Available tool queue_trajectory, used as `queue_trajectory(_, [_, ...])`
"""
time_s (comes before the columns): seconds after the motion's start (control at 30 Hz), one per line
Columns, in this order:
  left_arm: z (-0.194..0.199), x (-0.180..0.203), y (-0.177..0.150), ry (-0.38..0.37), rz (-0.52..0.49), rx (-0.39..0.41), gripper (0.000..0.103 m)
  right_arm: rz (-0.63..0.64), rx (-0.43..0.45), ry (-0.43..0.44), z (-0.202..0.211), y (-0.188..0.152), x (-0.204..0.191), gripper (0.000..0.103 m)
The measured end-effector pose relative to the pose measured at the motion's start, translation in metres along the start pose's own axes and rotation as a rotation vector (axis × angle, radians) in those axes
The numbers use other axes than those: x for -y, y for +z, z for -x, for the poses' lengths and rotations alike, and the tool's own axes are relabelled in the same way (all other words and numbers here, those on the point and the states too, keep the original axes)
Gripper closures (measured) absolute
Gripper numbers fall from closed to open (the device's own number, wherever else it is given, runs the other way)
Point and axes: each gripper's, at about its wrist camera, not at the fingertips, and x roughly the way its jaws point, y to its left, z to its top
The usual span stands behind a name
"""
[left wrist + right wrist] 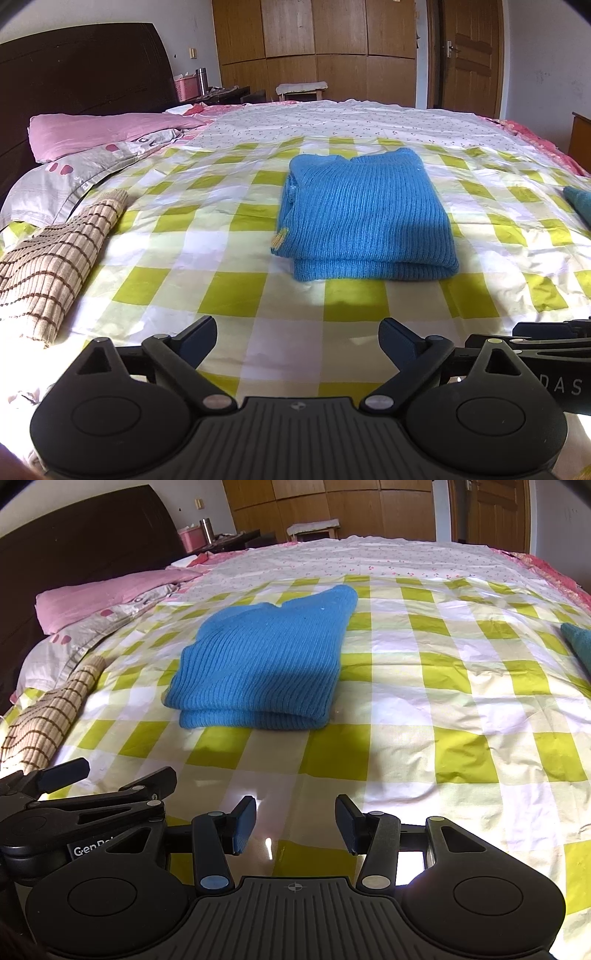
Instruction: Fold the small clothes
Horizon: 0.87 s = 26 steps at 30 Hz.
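- The left gripper [297, 341] is spread wide and holds nothing, above the near edge of the bed [369, 306].
- The right gripper [295, 821], just beside it, has its fingers apart, also holding nothing.
- The folded blue sweater [362, 218] lies in the middle of the bed, apart from both.
- A striped beige garment [55, 266] lies at the left edge.

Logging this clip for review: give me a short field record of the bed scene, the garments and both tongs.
surface: bed with green-checked sheet
main garment: blue knit sweater, folded, lying flat mid-bed
other garments: beige striped knit at left edge; teal item at right edge, mostly cut off
left tongs: open, empty, short of the sweater
right tongs: open, empty
pillows: pink pillow near headboard
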Motion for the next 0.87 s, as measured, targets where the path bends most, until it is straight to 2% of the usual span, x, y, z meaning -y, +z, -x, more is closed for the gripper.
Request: queue_trajectory(0.87, [-0.0050,0.0018,-0.0032,-0.001,-0.027,-0.033,0.004,-0.015,0.012,-0.003,0.0020,-0.0002,-0.0002,0.054])
